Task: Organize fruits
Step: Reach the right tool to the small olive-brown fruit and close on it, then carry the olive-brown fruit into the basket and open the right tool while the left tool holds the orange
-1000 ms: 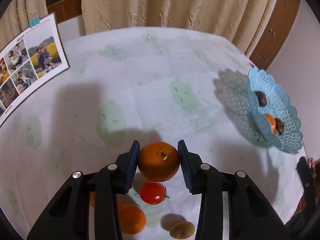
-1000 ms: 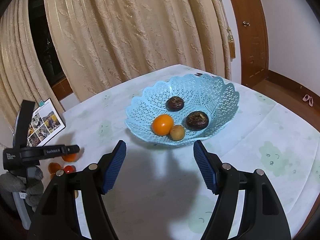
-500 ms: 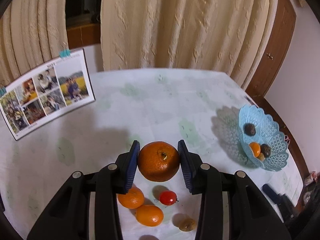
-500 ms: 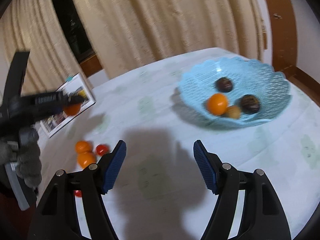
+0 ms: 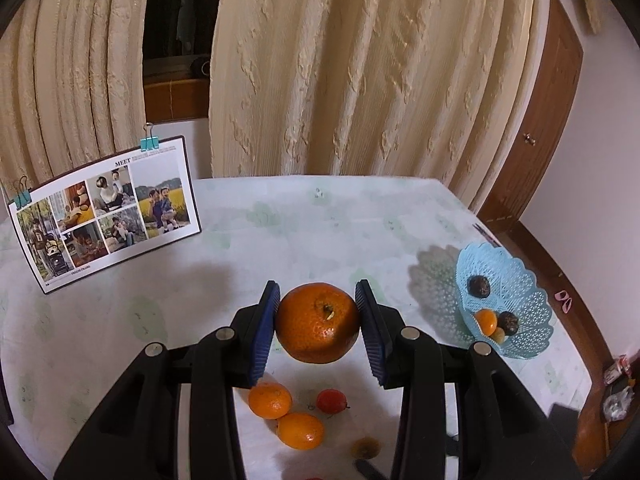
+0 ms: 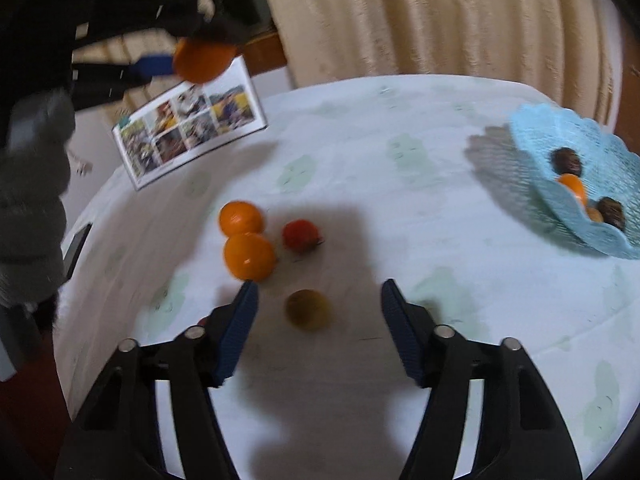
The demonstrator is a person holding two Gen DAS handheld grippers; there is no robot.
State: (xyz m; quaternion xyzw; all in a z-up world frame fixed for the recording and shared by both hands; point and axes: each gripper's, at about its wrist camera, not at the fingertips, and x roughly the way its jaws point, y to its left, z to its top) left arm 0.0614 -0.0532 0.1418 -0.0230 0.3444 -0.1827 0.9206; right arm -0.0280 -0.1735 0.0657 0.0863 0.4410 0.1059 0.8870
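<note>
Left wrist: photo board [image 5: 104,212] upright behind table [image 5: 280,240], curtain [image 5: 360,80] beyond

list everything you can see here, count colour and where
large orange: 1, orange, clamped in the left hand-held gripper above the table
small oranges: 2, orange, touching, on the table
tomato: 1, red, beside the small oranges
small round fruit: 1, brownish-yellow, ahead of the right hand-held gripper
basket: 1, light blue, table's right side, holding four fruits
photo card: 1, white, propped at the table's left
tablecloth: 1, white with green patches
curtains: cream, behind
left hand-held gripper: black, blue pads
right hand-held gripper: black, blue pads, closing, gripping nothing
</note>
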